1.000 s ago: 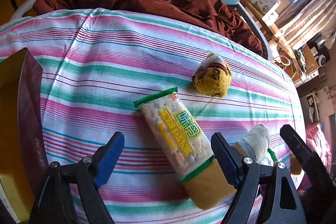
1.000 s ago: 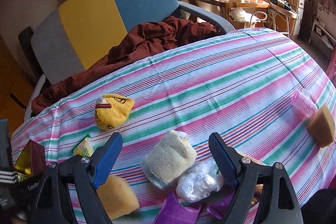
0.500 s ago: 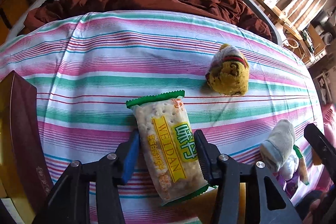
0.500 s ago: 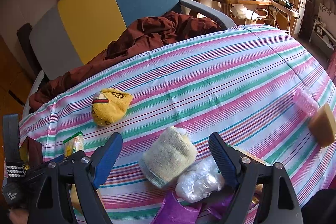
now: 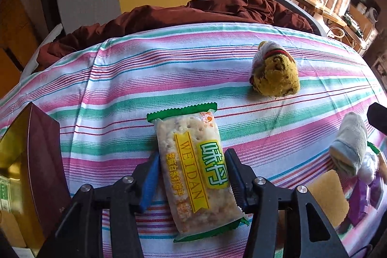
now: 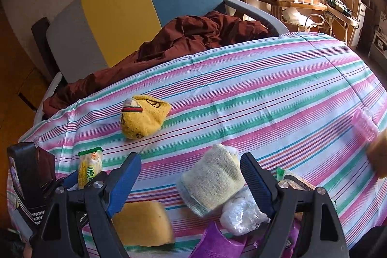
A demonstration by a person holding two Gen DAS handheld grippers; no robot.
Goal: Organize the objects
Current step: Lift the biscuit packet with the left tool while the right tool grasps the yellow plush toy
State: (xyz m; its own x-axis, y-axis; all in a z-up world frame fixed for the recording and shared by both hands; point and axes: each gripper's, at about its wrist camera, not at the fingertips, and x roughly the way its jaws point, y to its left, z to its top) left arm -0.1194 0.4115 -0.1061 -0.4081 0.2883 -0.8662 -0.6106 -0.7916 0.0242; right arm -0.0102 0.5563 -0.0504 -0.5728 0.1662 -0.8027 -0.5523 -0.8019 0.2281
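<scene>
Green-edged cracker packet (image 5: pixel 196 168) lies lengthwise between the jaws of the left tool (image 5: pixel 191 178), whose pads press its two long sides while the jaws ease slightly apart, above the striped worktop (image 5: pixel 169 79). Right tool (image 6: pixel 188 175) stands spread wide, gripping nothing, with a rolled pale sock (image 6: pixel 212 178) lying between its fingers and a yellow sponge (image 6: pixel 142 224) just below its left finger.
</scene>
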